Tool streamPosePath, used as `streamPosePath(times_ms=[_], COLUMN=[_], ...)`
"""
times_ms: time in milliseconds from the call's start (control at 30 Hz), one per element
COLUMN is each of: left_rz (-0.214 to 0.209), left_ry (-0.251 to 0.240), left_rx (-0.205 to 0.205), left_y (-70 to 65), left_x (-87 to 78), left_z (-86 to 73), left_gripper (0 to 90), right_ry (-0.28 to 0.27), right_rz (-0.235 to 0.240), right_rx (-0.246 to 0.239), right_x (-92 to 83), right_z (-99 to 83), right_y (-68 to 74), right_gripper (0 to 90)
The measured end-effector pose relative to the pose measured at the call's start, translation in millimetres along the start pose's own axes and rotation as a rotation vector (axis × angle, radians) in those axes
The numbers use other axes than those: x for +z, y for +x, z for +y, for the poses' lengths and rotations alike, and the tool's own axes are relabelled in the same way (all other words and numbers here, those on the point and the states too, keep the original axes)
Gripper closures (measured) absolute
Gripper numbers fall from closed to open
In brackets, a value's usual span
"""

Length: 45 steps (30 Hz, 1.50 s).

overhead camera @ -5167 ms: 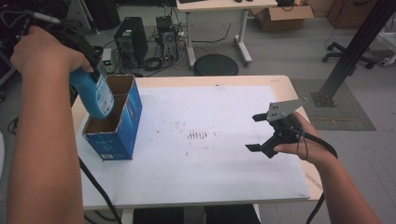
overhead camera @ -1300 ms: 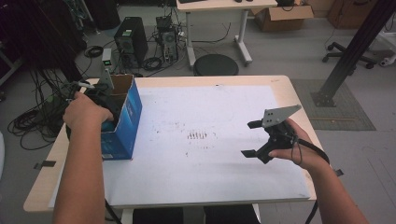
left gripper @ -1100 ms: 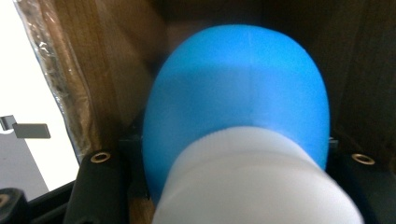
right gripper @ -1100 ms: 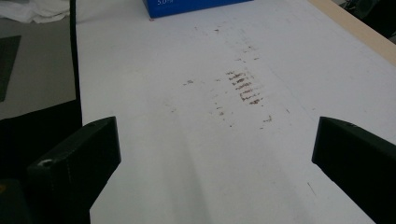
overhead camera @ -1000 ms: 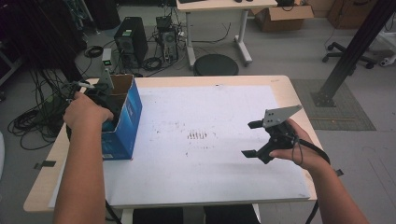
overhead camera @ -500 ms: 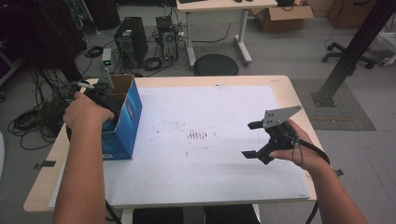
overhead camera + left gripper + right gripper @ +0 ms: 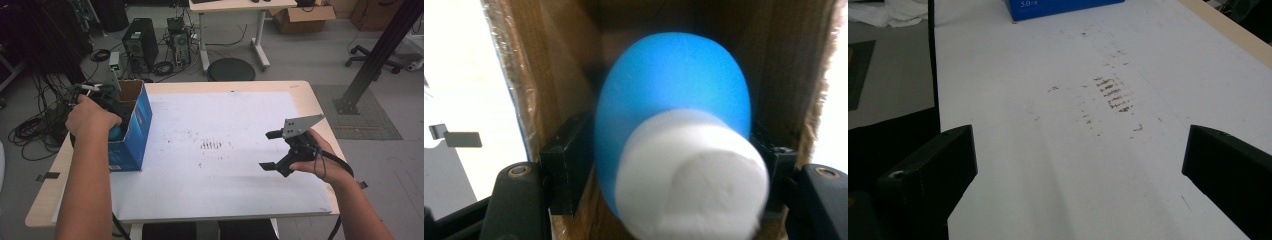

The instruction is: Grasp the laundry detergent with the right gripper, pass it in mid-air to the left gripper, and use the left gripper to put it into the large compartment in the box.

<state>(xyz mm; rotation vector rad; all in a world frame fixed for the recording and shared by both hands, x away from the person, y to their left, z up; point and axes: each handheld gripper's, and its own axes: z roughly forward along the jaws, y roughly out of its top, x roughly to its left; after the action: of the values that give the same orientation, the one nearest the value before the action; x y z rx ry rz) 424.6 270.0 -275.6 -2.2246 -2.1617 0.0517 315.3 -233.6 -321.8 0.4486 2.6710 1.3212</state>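
My high view looks forward and down from above the near edge of the desk (image 7: 225, 100), taking in its whole top. My left gripper view sits very close, looking straight into the blue box (image 7: 131, 131). My right gripper view looks low across the desk toward that box (image 7: 1063, 9), which it shares with the high view.

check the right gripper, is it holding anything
No, the right gripper has its jaws wide apart above the bare white table with nothing between them.
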Motion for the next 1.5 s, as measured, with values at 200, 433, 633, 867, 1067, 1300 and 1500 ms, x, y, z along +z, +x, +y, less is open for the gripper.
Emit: streamPosePath(times_ms=[200,433,633,867,1067,1300,1500], left_rz=[0.007,0.014,0.025,0.037,0.028,0.038,0.057], left_ry=[-0.017,-0.035,-0.032,-0.038,-0.054,-0.058,-0.062], left_rx=[-0.001,-0.004,-0.009,-0.013,-0.007,0.014,0.042], left_y=[-3.5,-6.5,-7.7,-8.4,-10.1,-17.3,-28.9], left_x=[-8.7,-19.3,-25.8,-36.4,-46.2,-57.0,-69.9], left_z=[-3.1,-6.3,-9.1,-13.8,-18.9,-23.9,-28.5], left_gripper=[30.3,26.4,23.7,17.8,15.0,10.7,5.0], right_ry=[-0.002,-0.006,-0.007,-0.012,-0.016,-0.021,-0.020], right_rz=[0.002,0.006,0.005,0.007,0.011,0.013,0.014], right_rx=[-0.003,-0.010,-0.014,-0.023,-0.030,-0.040,-0.045], right_x=[-0.8,-3.9,-6.1,-8.4,-9.9,-12.2,-14.9], right_z=[1.0,2.9,3.4,5.9,7.9,10.3,11.7], right_y=[0.9,2.9,3.5,4.9,6.4,8.6,9.9], right_gripper=[1.2,1.2,1.2,1.2,1.2,1.2,1.2])
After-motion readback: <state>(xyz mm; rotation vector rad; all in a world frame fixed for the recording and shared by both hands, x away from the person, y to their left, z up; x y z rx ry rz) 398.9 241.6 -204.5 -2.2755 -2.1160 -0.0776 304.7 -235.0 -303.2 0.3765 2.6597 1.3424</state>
